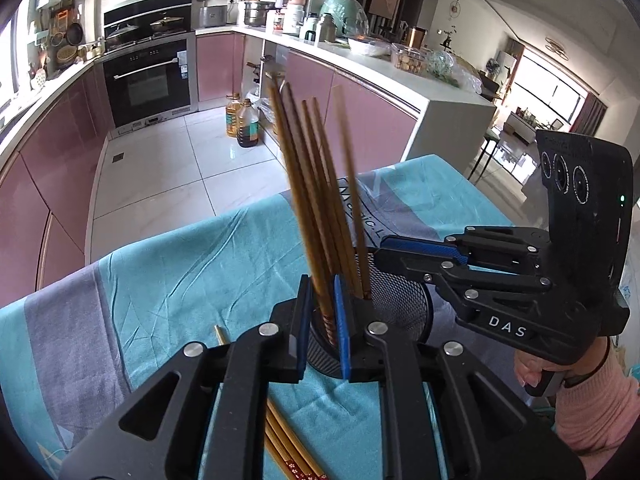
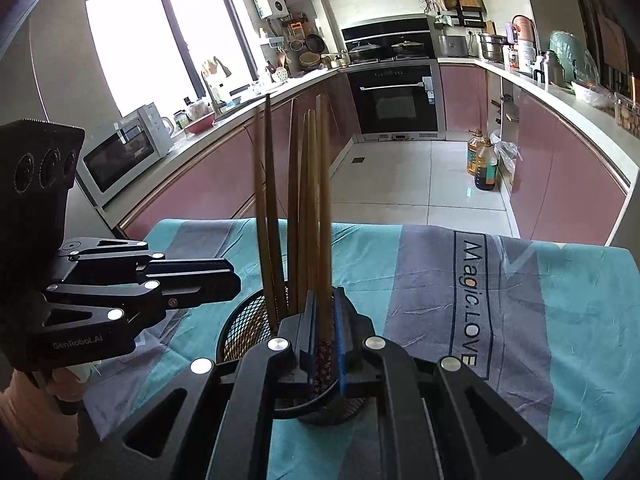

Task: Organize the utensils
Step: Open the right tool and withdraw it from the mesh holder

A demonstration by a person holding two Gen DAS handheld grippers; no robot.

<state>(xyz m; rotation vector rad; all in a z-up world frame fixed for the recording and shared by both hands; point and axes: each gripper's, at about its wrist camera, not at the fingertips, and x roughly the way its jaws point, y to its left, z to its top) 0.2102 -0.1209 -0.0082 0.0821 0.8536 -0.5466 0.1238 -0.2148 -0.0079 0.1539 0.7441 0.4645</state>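
My left gripper [image 1: 322,320] is narrowed onto a brown chopstick [image 1: 316,260], its blue pads pressing the patterned lower end just above the black mesh holder [image 1: 400,312]. In the left wrist view the holder sits on the cloth-covered tabletop [image 1: 180,272] right behind those pads, and the other chopsticks [image 1: 340,200] stand in it, leaning toward 11 o'clock. My right gripper [image 2: 322,340] is likewise nearly closed on another chopstick [image 2: 325,240], clamped near its decorated end over the holder's rim at 6 o'clock. From the right wrist view, the left gripper comes in from 9 o'clock. Loose chopsticks [image 1: 288,444] lie flat on the cloth at 6 o'clock beneath my left gripper; I count at least 3.
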